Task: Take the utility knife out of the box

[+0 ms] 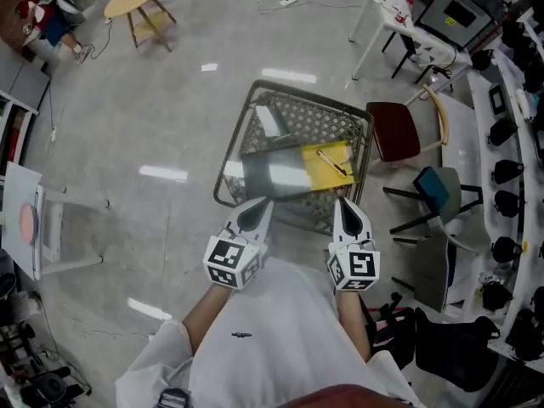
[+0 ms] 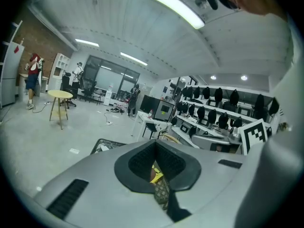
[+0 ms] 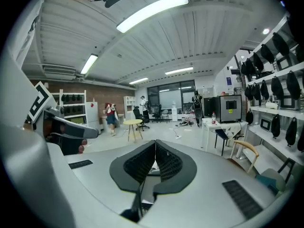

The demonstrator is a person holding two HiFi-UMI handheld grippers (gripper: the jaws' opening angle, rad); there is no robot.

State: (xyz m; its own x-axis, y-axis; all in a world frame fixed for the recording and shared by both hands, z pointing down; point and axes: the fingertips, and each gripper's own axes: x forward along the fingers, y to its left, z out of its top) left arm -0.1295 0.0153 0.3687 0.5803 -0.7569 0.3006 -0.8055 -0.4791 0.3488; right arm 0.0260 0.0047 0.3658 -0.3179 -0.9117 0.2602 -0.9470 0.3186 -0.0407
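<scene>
- The left gripper (image 1: 263,204) is hovering over the basket's (image 1: 314,119) near edge, jaws pressed together, gripping nothing.
- The right gripper (image 1: 341,204) is hovering alongside, jaws together, empty.
- The knife (image 1: 332,162) is lying on a yellow pad (image 1: 313,177) in the basket, apart from both.

Left gripper (image 1: 264,202), right gripper (image 1: 341,202) near wire basket (image 1: 314,99).

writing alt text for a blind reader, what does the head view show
Seen from above, a person holds the left gripper and right gripper, both shut, side by side before a wire mesh basket holding a yellow box.
</scene>
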